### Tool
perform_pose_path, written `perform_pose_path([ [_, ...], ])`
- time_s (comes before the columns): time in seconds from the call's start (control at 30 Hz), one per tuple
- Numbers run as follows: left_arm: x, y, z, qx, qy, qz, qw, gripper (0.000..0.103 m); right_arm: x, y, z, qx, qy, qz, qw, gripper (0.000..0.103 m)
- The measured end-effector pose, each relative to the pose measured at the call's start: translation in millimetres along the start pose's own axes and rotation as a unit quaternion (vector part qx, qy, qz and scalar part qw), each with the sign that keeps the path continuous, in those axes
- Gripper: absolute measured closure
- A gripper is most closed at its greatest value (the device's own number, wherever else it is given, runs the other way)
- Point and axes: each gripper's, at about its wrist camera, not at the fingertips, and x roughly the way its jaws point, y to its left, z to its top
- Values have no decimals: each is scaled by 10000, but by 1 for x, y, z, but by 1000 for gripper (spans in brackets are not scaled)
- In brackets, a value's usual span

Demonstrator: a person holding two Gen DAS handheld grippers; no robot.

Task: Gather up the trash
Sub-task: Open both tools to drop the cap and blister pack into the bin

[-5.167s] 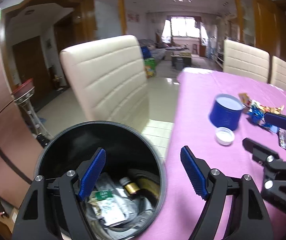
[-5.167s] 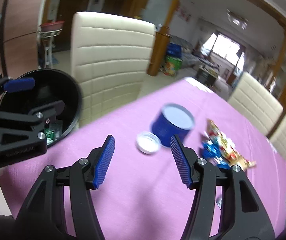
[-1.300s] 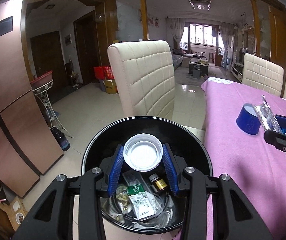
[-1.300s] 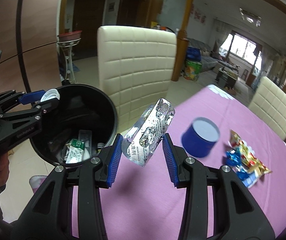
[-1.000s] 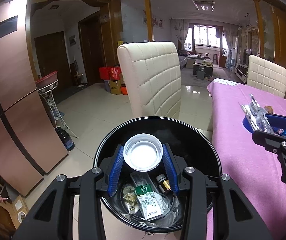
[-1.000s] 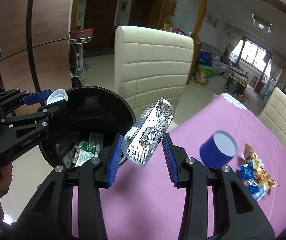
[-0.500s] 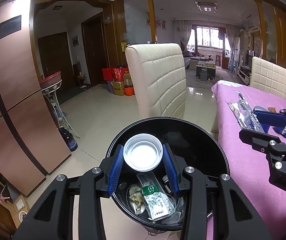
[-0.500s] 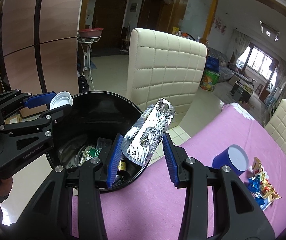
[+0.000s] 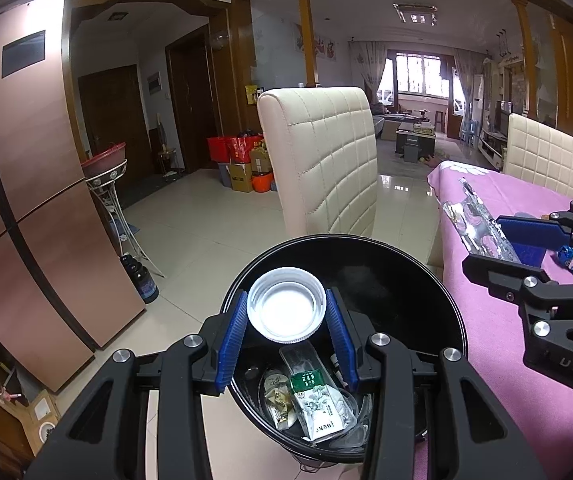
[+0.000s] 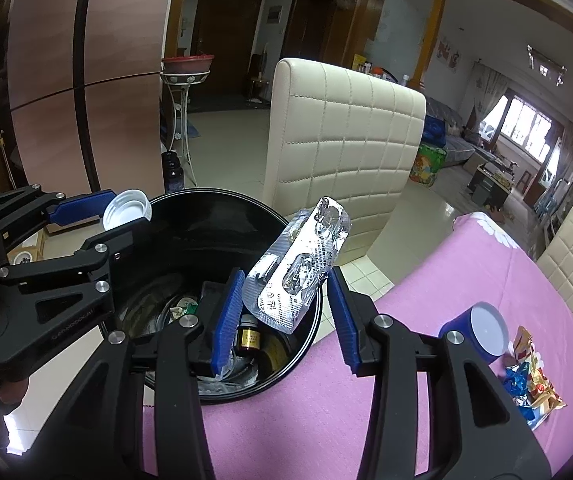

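Observation:
A black trash bin point(image 9: 406, 264) with wrappers and a small bottle inside stands beside the purple-clothed table point(image 9: 506, 380). My left gripper point(image 9: 284, 312) is shut on a white bottle cap point(image 9: 285, 309) and holds it over the bin's near side. In the right wrist view the same cap point(image 10: 126, 208) shows at the bin's point(image 10: 206, 216) left rim. My right gripper point(image 10: 284, 300) is shut on a silver blister pack point(image 10: 302, 264), which stands upright between the blue pads, above the bin's rim on the table side. From the left wrist view the pack point(image 9: 472, 216) sticks out of the right gripper point(image 9: 482, 244).
A cream padded chair point(image 10: 346, 128) stands right behind the bin. On the table lie a blue tin point(image 10: 480, 330) and a pile of candy wrappers point(image 10: 526, 376). A fridge point(image 9: 26, 200) and a metal stand with a red bowl point(image 9: 106, 160) are on the left.
My right gripper has carried the blister pack from above the table edge to over the bin's rim. The left gripper keeps the cap above the bin.

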Motion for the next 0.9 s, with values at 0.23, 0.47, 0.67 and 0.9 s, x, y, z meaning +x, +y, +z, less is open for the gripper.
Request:
perform_pose_path([
  [0.23,7,-9,-1,265,178,-268,9991,54,2,1,-1,-9,26,-25,10000,59],
  [0.47,3,-5,3,200,-32,11,9998,22,5,3,-1,-16,49,-81,10000,58],
  [0.67,3,18,2,-57,-12,279,9996,22,12,9,0,-72,117,-31,9999,57],
  [0.9,9,31,-1,-220,130,426,9988,22,16,16,2,-171,121,78,9997,35],
])
